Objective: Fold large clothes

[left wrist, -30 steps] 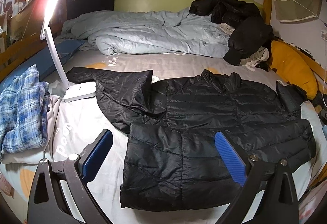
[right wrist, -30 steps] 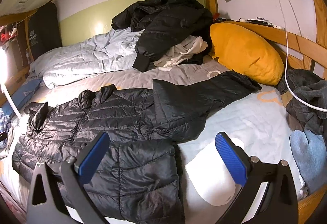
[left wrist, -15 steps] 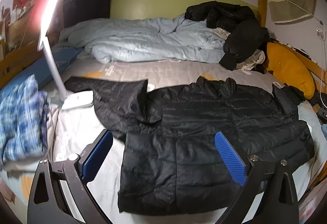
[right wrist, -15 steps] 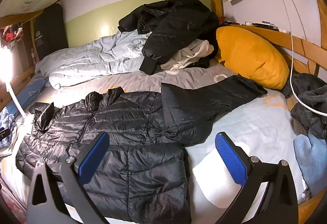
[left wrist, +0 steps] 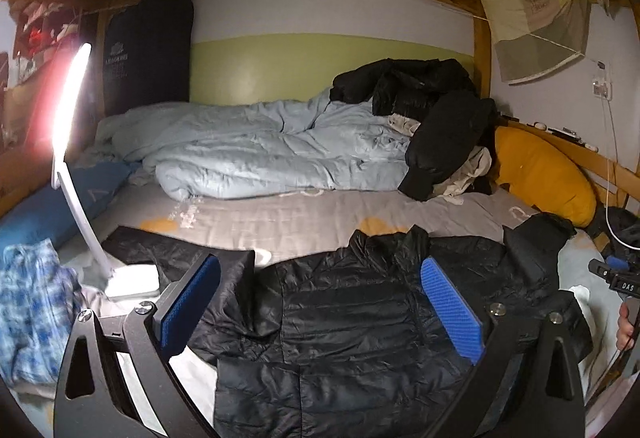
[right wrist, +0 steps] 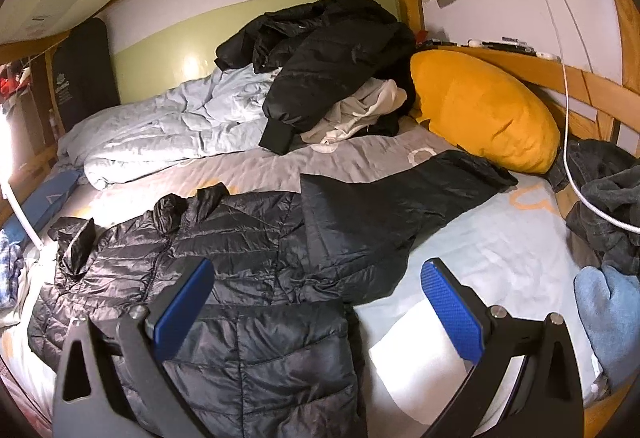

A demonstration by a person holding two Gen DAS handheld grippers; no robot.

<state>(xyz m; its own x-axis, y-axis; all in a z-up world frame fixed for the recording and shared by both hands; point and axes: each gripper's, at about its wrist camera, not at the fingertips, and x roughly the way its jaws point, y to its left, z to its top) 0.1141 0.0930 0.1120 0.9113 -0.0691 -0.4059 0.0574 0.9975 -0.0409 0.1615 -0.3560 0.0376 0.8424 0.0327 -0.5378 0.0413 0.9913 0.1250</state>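
The black puffer jacket (left wrist: 360,318) lies spread on the bed (right wrist: 500,246), its bottom hem folded up, its near edge cut off by the frame and partly hidden behind the claw arms. One sleeve (right wrist: 400,194) stretches toward the orange pillow (right wrist: 484,110). Both the left gripper (left wrist: 320,306) and right gripper (right wrist: 320,306) hang above it, spread wide, holding nothing.

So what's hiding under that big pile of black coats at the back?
Under the black coats a crumpled white garment pokes out, and the pale blue duvet runs beneath one side. Anything deeper in the pile is covered.
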